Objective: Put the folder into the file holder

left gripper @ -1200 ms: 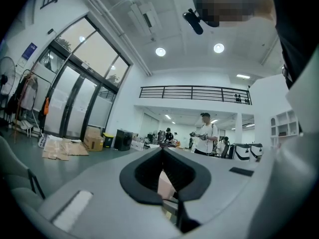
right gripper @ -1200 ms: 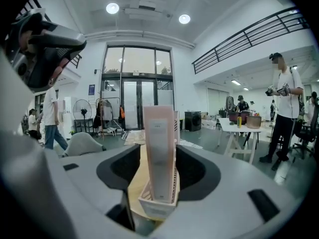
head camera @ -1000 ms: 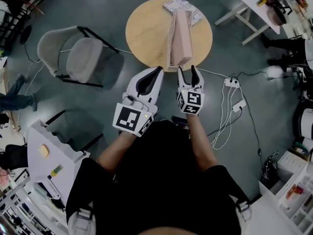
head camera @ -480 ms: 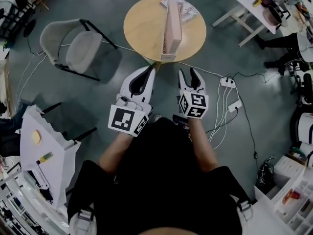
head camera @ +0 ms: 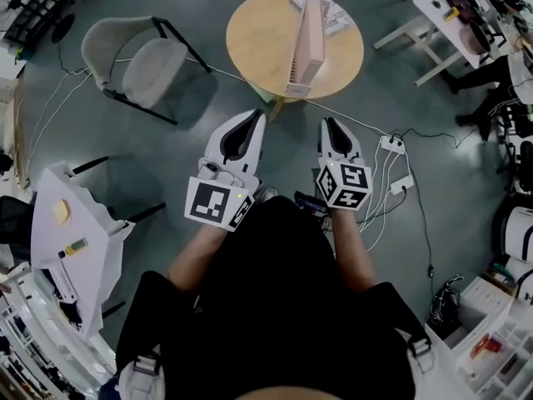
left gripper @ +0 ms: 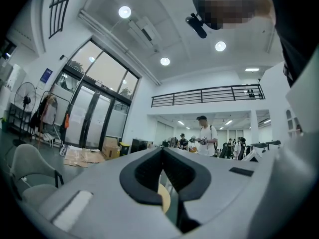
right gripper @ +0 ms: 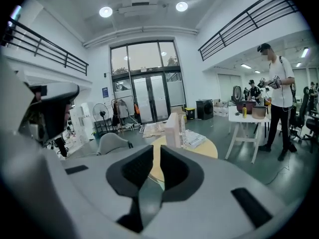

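Note:
A pink folder [head camera: 310, 32] stands upright in a white wire file holder [head camera: 296, 82] on the round wooden table [head camera: 258, 40]. Both grippers hang over the floor, short of the table's near edge, touching nothing. My left gripper [head camera: 254, 117] is shut and empty; its own view shows the pads meeting at the tips of the left gripper [left gripper: 162, 151]. My right gripper [head camera: 331, 125] has just been closing, with nothing between its jaws. In the right gripper view a narrow slit remains at the right gripper [right gripper: 153, 156], and the folder [right gripper: 173, 128] and table [right gripper: 204, 146] lie beyond.
A printed booklet [head camera: 335, 13] lies on the table behind the holder. A grey chair [head camera: 146, 65] stands left of the table. A power strip with cables [head camera: 393, 144] lies on the floor at right. White tables [head camera: 450, 15] and a white cart [head camera: 67, 240] flank the space.
Both grippers have drawn back from the table's edge toward my body. The right jaws went from wide apart to almost together. The left jaws stayed shut.

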`<state>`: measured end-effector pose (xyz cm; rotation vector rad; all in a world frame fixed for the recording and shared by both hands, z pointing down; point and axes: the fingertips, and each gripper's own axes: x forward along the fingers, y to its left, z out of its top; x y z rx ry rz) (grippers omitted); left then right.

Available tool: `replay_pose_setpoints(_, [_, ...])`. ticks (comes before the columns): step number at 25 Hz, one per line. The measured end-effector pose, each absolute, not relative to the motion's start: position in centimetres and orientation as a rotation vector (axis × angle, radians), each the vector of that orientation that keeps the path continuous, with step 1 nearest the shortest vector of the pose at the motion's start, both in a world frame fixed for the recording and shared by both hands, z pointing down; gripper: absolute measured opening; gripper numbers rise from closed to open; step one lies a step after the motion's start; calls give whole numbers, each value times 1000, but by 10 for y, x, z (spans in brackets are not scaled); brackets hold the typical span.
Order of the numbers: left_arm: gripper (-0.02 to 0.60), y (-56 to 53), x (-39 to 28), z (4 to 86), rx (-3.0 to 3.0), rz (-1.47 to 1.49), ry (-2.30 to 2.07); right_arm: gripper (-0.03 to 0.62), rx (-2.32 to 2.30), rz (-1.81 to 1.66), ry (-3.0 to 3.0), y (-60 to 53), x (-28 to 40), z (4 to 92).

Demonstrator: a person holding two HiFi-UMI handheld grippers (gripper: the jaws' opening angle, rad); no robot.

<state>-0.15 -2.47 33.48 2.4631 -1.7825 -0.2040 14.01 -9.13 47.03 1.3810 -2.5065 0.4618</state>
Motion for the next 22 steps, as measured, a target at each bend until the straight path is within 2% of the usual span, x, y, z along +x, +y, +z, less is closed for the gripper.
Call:
replay_pose_setpoints(11, [6, -3, -39, 341, 2456, -226, -1742, 9, 1446, 467, -2507, -60, 110, 438])
replay_pose_setpoints(22, [6, 33, -35, 344, 2485, -224, -1695, 8, 1515, 445, -2540, -5, 119, 396])
